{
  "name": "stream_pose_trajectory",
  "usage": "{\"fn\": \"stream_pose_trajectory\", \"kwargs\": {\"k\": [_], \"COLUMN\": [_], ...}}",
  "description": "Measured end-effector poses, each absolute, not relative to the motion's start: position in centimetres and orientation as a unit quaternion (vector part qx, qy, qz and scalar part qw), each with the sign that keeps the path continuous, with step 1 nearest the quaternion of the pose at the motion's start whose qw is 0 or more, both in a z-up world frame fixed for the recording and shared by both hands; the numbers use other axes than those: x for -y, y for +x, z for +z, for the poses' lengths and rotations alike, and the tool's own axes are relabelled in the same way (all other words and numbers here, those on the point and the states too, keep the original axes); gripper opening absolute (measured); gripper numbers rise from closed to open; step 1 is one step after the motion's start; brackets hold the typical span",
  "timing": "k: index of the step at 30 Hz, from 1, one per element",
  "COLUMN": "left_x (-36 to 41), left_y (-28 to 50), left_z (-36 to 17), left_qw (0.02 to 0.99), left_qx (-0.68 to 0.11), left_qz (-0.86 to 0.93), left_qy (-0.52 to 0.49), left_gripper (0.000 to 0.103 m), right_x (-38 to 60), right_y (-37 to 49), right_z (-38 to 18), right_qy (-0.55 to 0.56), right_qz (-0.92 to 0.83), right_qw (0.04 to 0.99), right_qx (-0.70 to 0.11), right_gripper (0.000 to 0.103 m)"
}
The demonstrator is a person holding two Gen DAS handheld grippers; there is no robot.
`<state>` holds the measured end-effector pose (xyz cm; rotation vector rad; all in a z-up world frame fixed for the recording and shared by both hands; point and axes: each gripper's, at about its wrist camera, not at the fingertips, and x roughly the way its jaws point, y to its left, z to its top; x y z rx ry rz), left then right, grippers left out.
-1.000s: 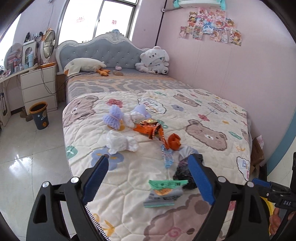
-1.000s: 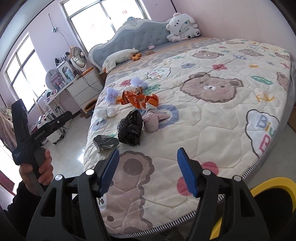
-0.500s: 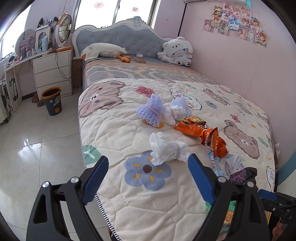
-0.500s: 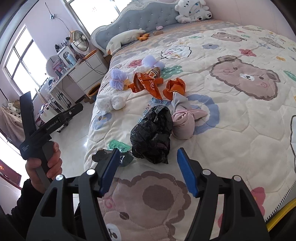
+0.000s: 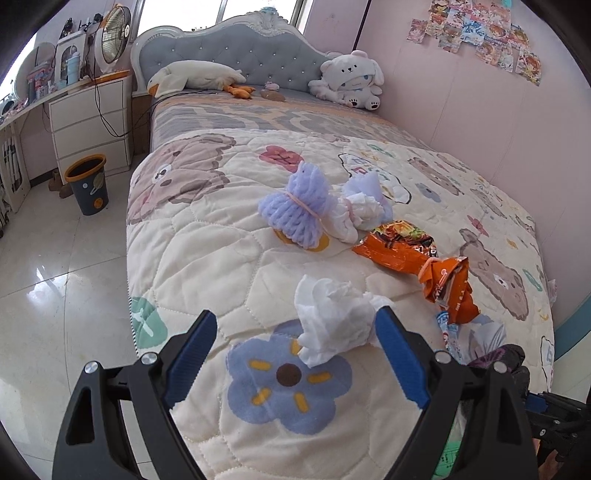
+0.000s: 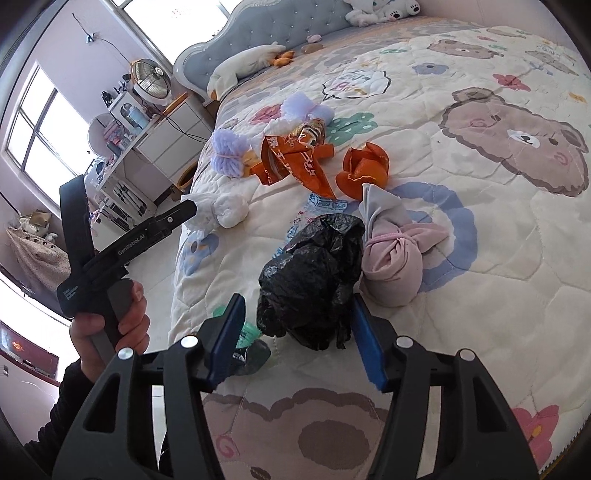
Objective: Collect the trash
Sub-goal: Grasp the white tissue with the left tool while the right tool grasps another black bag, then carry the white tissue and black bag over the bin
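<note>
Both hand-held grippers have closed in on the bed (image 5: 192, 236) since a second ago. Left hand-held gripper (image 5: 295, 354) stands spread around a crumpled white tissue (image 5: 332, 325) near the bed's left edge, bare floor (image 5: 55, 277) beside it. Right hand-held gripper (image 6: 295, 332) is closing around a black plastic bag (image 6: 310, 280), pads not yet pressing; open quilt lies rightward.

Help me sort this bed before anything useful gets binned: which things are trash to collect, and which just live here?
Trash to collect:
crumpled white tissue
black plastic bag
orange snack wrapper

Just lying about:
white plush bear
goose plush
fan
</note>
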<state>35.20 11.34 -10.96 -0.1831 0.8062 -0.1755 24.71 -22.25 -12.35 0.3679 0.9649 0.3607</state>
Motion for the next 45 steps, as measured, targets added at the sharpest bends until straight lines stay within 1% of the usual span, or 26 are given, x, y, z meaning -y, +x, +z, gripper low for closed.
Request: {"fn": "stream_pose_trajectory", "kwargs": {"k": [4, 7, 8, 9, 10, 11, 12, 14, 15, 17, 20, 24, 30, 39, 45], "left_x": [-10.8, -10.4, -10.3, -10.2, -10.1, -10.0, -9.8, -9.7, -9.7, -9.5, -9.5, -10.1, -10.0, -9.3, -8.9], "left_y": [36.2, 36.7, 36.8, 36.9, 36.9, 36.9, 36.9, 37.0, 37.0, 36.9, 36.7, 36.4, 35.6, 33.4, 31.0], "left_z": [-11.9, -12.5, -12.6, -12.7, -12.8, -12.8, -12.9, -13.0, -12.9, -12.7, -12.3, -11.9, -10.6, -6.9, -3.6], "left_qw": [0.908, 0.906, 0.906, 0.906, 0.907, 0.907, 0.909, 0.911, 0.910, 0.913, 0.916, 0.916, 0.920, 0.931, 0.941], "left_qx": [-0.399, -0.400, -0.400, -0.398, -0.395, -0.392, -0.388, -0.383, -0.381, -0.373, -0.364, -0.358, -0.347, -0.322, -0.296], "left_qz": [-0.089, -0.101, -0.104, -0.107, -0.110, -0.113, -0.115, -0.120, -0.125, -0.126, -0.129, -0.135, -0.139, -0.131, -0.128], "left_qy": [-0.091, -0.094, -0.095, -0.097, -0.100, -0.100, -0.098, -0.097, -0.101, -0.101, -0.106, -0.123, -0.123, -0.113, -0.106], "left_gripper": [0.084, 0.083, 0.081, 0.078, 0.070, 0.064, 0.059, 0.039, 0.035, 0.021, 0.014, 0.010, 0.009, 0.009, 0.009], "right_x": [22.2, 21.8, 21.6, 21.4, 21.2, 20.9, 20.7, 20.2, 20.0, 19.7, 19.7, 20.9, 24.7, 30.8, 32.8], "right_y": [26.5, 27.7, 28.1, 28.5, 28.9, 29.2, 29.5, 29.8, 30.0, 30.1, 30.3, 30.6, 30.7, 30.9, 28.6], "right_z": [-13.5, -13.8, -13.8, -13.9, -14.1, -14.2, -14.4, -14.5, -14.4, -14.3, -14.2, -13.6, -12.9, -11.3, -7.2], "right_qy": [0.197, 0.191, 0.188, 0.185, 0.181, 0.176, 0.171, 0.157, 0.150, 0.137, 0.129, 0.113, 0.113, 0.127, 0.126], "right_qz": [0.178, 0.173, 0.174, 0.176, 0.177, 0.175, 0.175, 0.174, 0.174, 0.176, 0.173, 0.152, 0.114, 0.055, 0.047], "right_qw": [0.838, 0.840, 0.841, 0.840, 0.840, 0.839, 0.839, 0.842, 0.846, 0.853, 0.863, 0.878, 0.892, 0.908, 0.929], "right_qx": [-0.476, -0.477, -0.477, -0.478, -0.480, -0.484, -0.487, -0.486, -0.482, -0.471, -0.457, -0.439, -0.422, -0.395, -0.344], "right_gripper": [0.056, 0.055, 0.054, 0.052, 0.048, 0.047, 0.042, 0.037, 0.034, 0.030, 0.026, 0.026, 0.026, 0.026, 0.026]}}
